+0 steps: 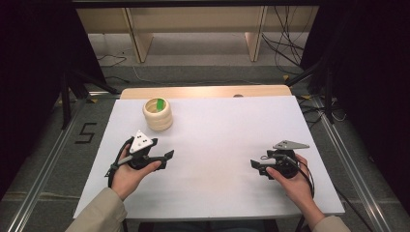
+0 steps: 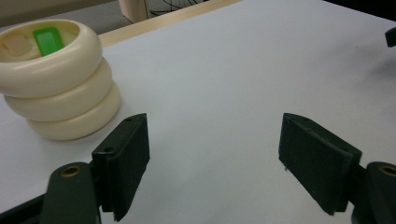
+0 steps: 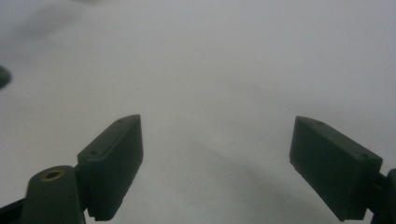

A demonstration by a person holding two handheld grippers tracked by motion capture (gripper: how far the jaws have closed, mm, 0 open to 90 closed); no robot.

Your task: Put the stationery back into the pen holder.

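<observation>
Tools wide apart near a stacked cream container

Left tool [image 1: 168, 155] hovers over the white counter [image 1: 222, 130], jaws apart with nothing between them. Beyond it, toward the far left corner, stands a ringed cream container [image 1: 158, 114] holding a green block [image 2: 48, 40] beside a pale piece [image 2: 15, 44]. Right tool [image 1: 255, 165], well apart, also gapes empty.

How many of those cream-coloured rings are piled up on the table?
3, all in one stack at the far left of the white table: bottom, middle and top. The top ring encircles a green piece; anything beneath is hidden.
</observation>
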